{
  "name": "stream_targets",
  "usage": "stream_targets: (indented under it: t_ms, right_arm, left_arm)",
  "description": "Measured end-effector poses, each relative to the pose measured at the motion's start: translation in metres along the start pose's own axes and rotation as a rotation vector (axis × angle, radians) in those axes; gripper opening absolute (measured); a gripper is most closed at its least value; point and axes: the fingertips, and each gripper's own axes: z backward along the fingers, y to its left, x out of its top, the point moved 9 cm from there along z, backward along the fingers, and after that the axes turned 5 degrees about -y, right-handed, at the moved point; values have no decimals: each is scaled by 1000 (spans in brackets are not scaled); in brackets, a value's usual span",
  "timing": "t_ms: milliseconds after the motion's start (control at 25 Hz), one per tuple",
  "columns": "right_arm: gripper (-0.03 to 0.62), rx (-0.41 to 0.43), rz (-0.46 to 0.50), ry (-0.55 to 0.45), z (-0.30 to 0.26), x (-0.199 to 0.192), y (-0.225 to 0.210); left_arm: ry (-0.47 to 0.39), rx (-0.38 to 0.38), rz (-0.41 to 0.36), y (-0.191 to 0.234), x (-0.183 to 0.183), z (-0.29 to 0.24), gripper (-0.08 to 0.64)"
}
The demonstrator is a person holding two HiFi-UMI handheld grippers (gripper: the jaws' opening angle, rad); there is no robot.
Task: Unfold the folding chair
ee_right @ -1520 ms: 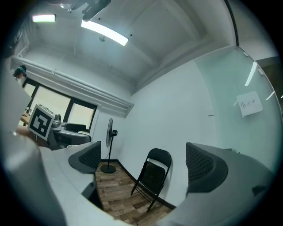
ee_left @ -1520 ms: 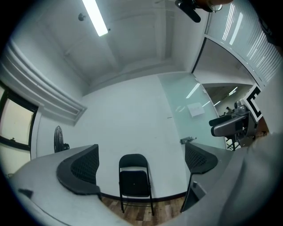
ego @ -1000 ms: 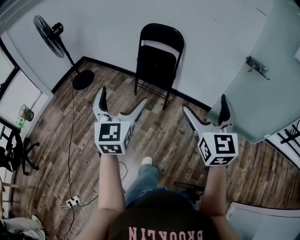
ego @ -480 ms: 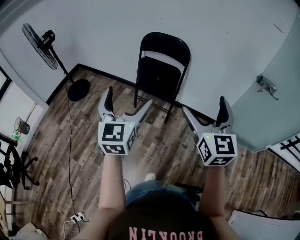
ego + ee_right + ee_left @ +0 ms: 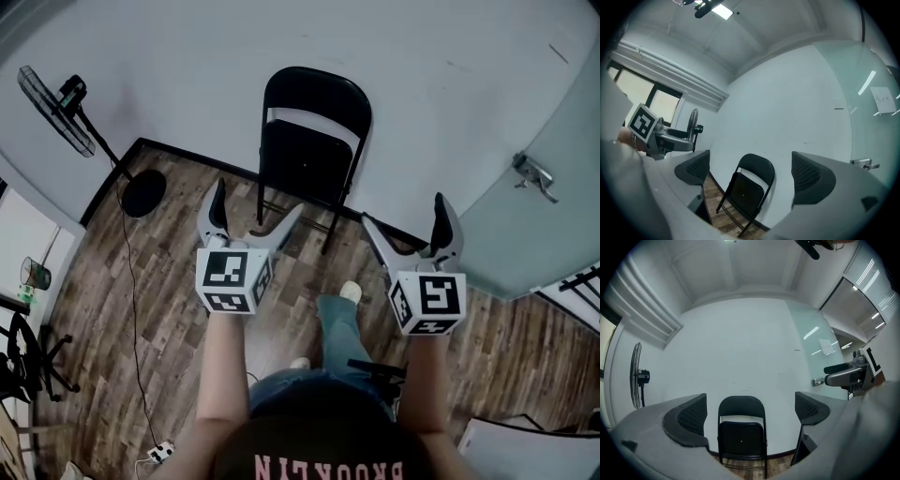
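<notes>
Black folding chair (image 5: 309, 159), "BROOKLYN" shirt (image 5: 309, 441)

Chair (image 5: 312, 157) at wall (image 5: 187, 56), ahead between left claw (image 5: 256, 200) and right claw (image 5: 404, 212); fan (image 5: 58, 106) far left, door handle (image 5: 534, 174) right.

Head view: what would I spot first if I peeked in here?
A black folded chair stands against the white wall, right in the middle. In front of it the left gripper and the right gripper point at it, both open and empty, above the wood floor. A fan stands in the far left corner.
</notes>
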Motion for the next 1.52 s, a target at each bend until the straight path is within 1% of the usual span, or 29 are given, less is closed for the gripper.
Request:
stream_targets:
  t_ms: [200, 400, 560, 640, 800, 920, 1000, 1080, 1240, 1400, 1440, 1520]
  right_arm:
    - [543, 1, -40, 2, -48, -23, -31]
    - [543, 14, -70, 4, -120, -47, -66]
    - [545, 22, -132, 25, -184, -66, -101]
    - [545, 37, -145, 31, -219, -73, -118]
    - [545, 90, -140, 46, -283, -92, -149]
    - [543, 146, -101, 101, -328, -113, -169]
    - [523, 171, -86, 136, -355, -128, -182]
    - [511, 194, -95, 152, -379, -142, -193]
    - [509, 227, -117, 162, -418, -169, -208]
    - [509, 262, -61, 200, -444, -197, -210]
    - [509, 276, -52, 210, -448, -204, -208]
    - [509, 294, -48, 223, -454, -218, -205]
  left_arm:
    - [10, 18, 7, 7, -14, -46, 569]
    - [44, 37, 17, 22, -33, -110, 569]
    - [60, 73, 20, 36, -43, -167, 569]
    - [70, 92, 26, 45, -47, -201, 569]
    - [97, 124, 35, 59, -59, -267, 569]
    - [115, 148, 54, 66, -71, -315, 569]
    - [132, 163, 70, 70, -81, -343, 569]
    - [154, 178, 88, 74, -93, -368, 568]
    - [221, 196, 105, 80, -126, -408, 568]
    - [294, 207, 106, 83, -166, -430, 568]
    - [305, 205, 119, 84, -176, -433, 568]
    - [311, 199, 167, 85, -197, -436, 560]
